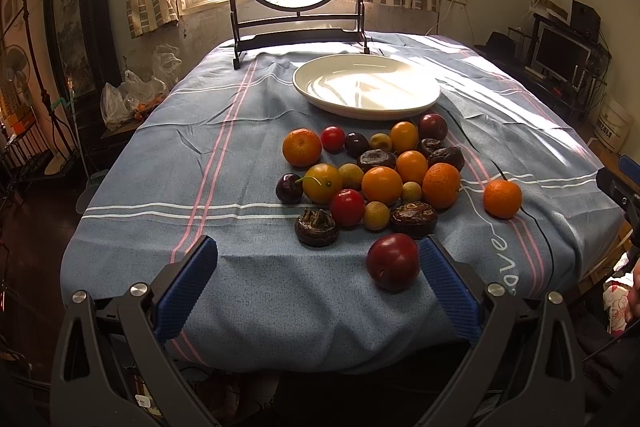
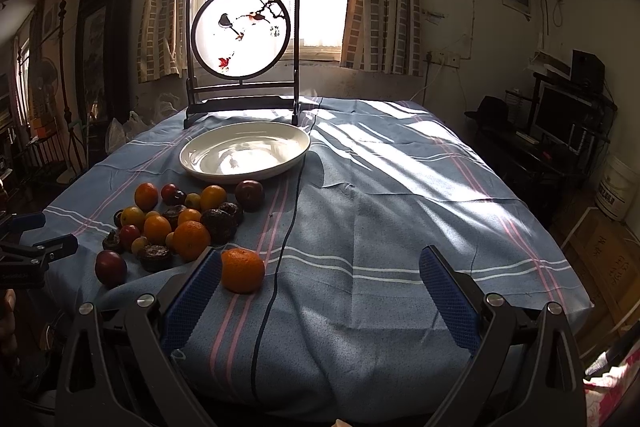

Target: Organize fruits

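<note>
On the blue striped tablecloth (image 1: 256, 155), nothing has been sorted yet: the white plate (image 1: 308, 89) stands bare, and every fruit lies on the cloth on your side of it. The main heap (image 1: 372, 175) of mandarins, plums, cherries, small yellow fruits and dark wrinkled fruits sits just in front of the plate. One mandarin (image 1: 502, 199) lies apart to the right of the plate's front edge, and a red plum (image 1: 393, 261) lies nearest you, further from the plate than the heap. By my reading, the whole job is ahead of you.

Your left gripper (image 1: 318, 283) is low over the cloth at the near edge, well short of the plate, its jaws spread wide and holding nothing. The red plum rests just inside its right-hand finger, close to or touching the pad.

Your right gripper (image 2: 320, 291) is likewise wide open and empty, to the right of the plate's line. The lone mandarin (image 2: 242, 270) sits right beside its left-hand finger, within the opening. A dark cable (image 2: 280, 255) runs across the cloth from the plate towards you, passing between its fingers.
</note>
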Available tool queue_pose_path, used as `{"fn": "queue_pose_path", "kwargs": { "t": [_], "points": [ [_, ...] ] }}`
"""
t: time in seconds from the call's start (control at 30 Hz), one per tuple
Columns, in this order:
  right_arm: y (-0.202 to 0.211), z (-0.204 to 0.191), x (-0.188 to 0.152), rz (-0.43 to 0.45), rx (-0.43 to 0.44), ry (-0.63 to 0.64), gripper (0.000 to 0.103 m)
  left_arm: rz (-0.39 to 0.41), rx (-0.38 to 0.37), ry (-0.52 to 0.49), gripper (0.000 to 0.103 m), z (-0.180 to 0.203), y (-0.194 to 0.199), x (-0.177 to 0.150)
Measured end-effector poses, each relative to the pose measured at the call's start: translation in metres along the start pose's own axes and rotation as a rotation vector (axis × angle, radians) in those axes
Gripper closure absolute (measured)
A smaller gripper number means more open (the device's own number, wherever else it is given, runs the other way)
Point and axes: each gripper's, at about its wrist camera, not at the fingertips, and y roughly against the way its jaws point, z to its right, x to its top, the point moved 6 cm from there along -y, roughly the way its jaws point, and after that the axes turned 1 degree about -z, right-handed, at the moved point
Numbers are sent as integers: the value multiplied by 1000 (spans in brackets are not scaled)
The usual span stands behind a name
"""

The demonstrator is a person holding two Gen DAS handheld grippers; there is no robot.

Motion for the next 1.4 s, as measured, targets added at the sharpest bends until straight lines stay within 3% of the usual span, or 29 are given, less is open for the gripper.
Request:
{"fn": "queue_pose_path", "kwargs": {
  "t": [0.5,0.8,0.97,1.1,1.17,1.23,1.4],
  "points": [
    [0,-1,0,0,2,1,4,-2,-1,-2,5,0,0,0],
    [0,-4,-2,-7,12,-5,4,-36,-135,-97,5,27,-9,-18],
    [-1,-1,-2,-14,18,-10,4,-67,-147,-121,5,36,-25,-23],
    [-7,2,-4,-28,26,-17,4,-39,-122,-127,5,38,-32,-21],
    [-8,3,-5,-32,28,-17,4,-34,-104,-134,12,39,-36,-20],
    [-9,3,-5,-33,29,-17,4,-64,-116,-147,44,41,-43,-22],
    [-12,7,-7,-38,33,-30,4,-94,-132,-176,58,47,-51,-29]
  ]
}}
